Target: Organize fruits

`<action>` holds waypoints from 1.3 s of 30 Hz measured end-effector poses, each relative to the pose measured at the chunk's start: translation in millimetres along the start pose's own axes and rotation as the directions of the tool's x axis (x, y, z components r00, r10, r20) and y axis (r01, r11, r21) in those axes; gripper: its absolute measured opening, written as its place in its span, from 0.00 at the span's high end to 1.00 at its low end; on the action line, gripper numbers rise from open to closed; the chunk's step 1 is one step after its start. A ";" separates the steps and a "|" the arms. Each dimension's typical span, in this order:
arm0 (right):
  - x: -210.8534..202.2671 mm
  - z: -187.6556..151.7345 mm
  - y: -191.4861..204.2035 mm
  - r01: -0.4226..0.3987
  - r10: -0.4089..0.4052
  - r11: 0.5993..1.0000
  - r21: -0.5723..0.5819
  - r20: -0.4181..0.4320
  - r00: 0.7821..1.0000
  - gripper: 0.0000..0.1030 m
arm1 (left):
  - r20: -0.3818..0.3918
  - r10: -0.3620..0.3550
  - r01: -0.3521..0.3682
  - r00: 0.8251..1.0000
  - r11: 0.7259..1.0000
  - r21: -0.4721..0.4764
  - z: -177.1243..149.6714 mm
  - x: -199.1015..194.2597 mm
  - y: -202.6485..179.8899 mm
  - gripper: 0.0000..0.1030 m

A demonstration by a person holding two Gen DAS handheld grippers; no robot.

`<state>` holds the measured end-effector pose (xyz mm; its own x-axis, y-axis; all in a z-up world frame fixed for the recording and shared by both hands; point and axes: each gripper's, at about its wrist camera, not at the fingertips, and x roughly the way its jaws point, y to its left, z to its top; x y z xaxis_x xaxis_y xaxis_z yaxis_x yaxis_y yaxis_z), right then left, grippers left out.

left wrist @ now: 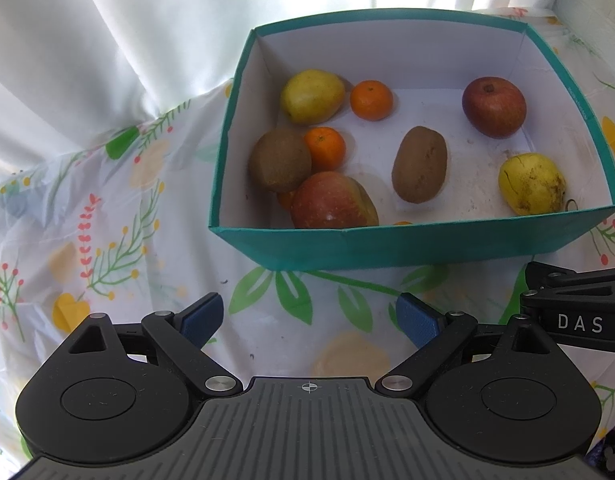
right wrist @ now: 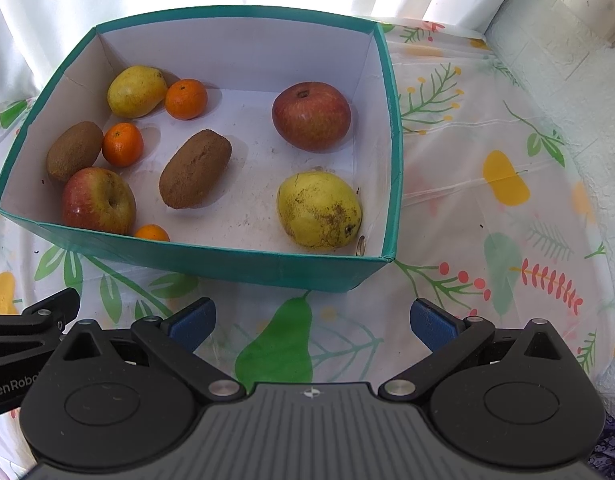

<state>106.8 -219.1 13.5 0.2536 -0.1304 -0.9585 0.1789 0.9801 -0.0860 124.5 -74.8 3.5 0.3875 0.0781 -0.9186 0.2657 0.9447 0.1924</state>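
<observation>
Both of your grippers hang low over the near edge of the bench (right wrist: 487, 208), side by side, each facing the box: your left gripper (left wrist: 309, 318) has its blue fingers (left wrist: 201, 316) spread wide with nothing between them, and your right gripper (right wrist: 311, 322) is just as wide and just as empty. I judge that stance to be a neutral one, since it gives both cameras a full look into the box without committing to any fruit. Past the fingers lies a strip of the flowered cloth, then the near wall of the teal box (right wrist: 211, 260), so every fruit sits beyond and above your fingertips, well apart from them. Nearest you inside are a red apple (right wrist: 97, 200) toward the box's near left corner, a mandarin (right wrist: 152, 233) half hidden by the near wall, and a speckled yellow pear (right wrist: 319, 210) at the near right corner. Mid-box lies a kiwi (right wrist: 195, 169) on its own; a second kiwi (right wrist: 73, 151) and a mandarin (right wrist: 122, 145) crowd the left wall. Farthest are a second pear (right wrist: 136, 90) touching a third mandarin (right wrist: 186, 99) at the far left, and a second apple (right wrist: 311, 116) toward the far right. All fruit lies in the box, though kinds are mixed, which fits either gathering complete or sorting ahead.
</observation>
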 end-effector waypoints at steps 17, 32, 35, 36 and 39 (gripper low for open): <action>2.7 0.8 -0.2 -0.001 0.001 1.000 0.001 -0.001 1.000 0.00 | -0.002 0.000 0.000 1.000 1.000 0.002 -0.2 0.7 -1.7 0.06; 4.0 -0.2 -0.4 -0.001 0.001 1.000 0.009 0.000 1.000 0.00 | -0.002 -0.012 0.012 1.000 1.000 0.003 -0.7 2.1 -2.1 0.06; 3.2 -1.0 0.6 0.002 -0.002 1.000 0.009 0.003 1.000 0.00 | 0.002 -0.013 0.013 1.000 1.000 0.005 -0.8 0.9 -2.0 0.06; 2.9 -1.3 1.2 0.003 -0.003 1.000 0.009 0.004 1.000 0.00 | 0.002 -0.013 0.013 1.000 1.000 0.005 -0.9 0.8 -1.9 0.06; 2.5 -1.8 1.6 0.005 -0.005 1.000 0.009 0.002 1.000 0.00 | 0.001 -0.014 0.014 1.000 1.000 0.005 -1.2 0.7 -2.0 0.06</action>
<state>106.0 -217.5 10.5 0.2550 -0.1356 -0.9574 0.1884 0.9781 -0.0884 123.3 -76.2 2.0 0.3844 0.0641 -0.9209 0.2757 0.9441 0.1808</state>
